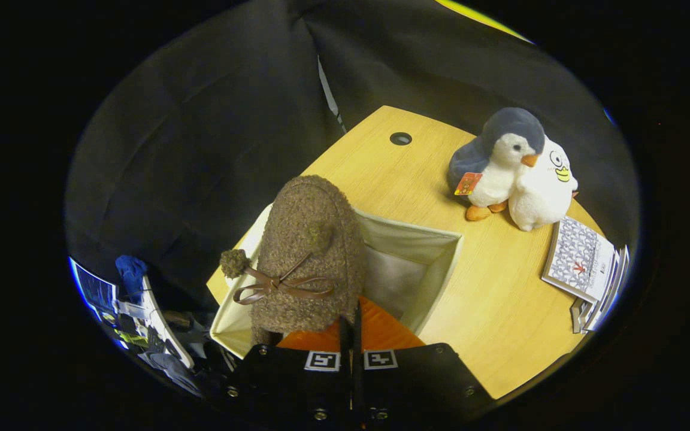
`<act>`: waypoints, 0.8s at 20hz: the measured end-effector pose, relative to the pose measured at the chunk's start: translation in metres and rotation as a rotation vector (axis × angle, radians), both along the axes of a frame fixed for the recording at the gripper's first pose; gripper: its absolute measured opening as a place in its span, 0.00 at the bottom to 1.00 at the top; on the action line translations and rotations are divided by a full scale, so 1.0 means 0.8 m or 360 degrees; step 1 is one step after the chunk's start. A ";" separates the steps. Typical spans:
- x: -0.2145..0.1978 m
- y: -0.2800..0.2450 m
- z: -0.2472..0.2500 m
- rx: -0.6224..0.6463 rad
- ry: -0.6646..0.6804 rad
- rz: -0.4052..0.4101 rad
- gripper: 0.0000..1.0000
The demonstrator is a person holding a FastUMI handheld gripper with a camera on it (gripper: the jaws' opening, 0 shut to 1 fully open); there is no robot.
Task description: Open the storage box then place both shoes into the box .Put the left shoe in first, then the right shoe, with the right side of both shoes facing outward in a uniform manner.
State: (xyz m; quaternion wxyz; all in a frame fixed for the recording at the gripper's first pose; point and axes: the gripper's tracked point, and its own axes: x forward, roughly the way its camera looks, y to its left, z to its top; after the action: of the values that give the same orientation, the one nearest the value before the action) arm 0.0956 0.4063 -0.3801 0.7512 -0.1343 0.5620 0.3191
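The shoe [309,257], a brown fuzzy one with a leather bow and pom-poms, sits low in the centre of the frame, and we have it pinched in the gripper [351,326]: the fingers are drawn almost together, clenched on its rear edge, toe pointing away from us. It hangs over the storage box [435,269], a cream fabric bin just beyond the fingers, mouth wide open, its pale lining showing to the right of the shoe. So the opening step looks done, we'd say. No other shoe is visible inside, though the one we carry hides much of the left half of the box, so we cannot tell whether this is the first or the second. Whether it is the left or right shoe we cannot tell either. Lowering it in, right side outward, looks to be what remains.

Further out, the box stands on a light wooden table [489,317] with a round cable hole [401,138] in the upper centre. Upper right, a plush penguin [495,161] leans against a white plush toy [545,188]. At the right edge lies a patterned booklet [581,257] on a small stack. Black cloth walls the booth behind; lower left, off the table, is a jumble of clutter [135,317].
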 end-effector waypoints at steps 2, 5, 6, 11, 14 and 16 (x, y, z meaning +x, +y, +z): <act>-0.007 0.004 -0.023 -0.0049 0.0031 -0.0005 0.01; -0.015 0.007 -0.049 -0.0085 0.0078 -0.0033 0.01; -0.013 0.005 -0.056 -0.0113 0.0059 -0.0027 0.01; -0.018 0.008 -0.048 -0.0033 0.0085 -0.0093 0.11; -0.026 0.004 -0.018 0.0076 0.0104 -0.0106 0.44; -0.035 -0.004 0.008 0.0142 0.0091 -0.0112 0.79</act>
State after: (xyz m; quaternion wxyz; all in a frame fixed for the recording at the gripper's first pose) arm 0.0680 0.4030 -0.3736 0.7507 -0.0717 0.5729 0.3210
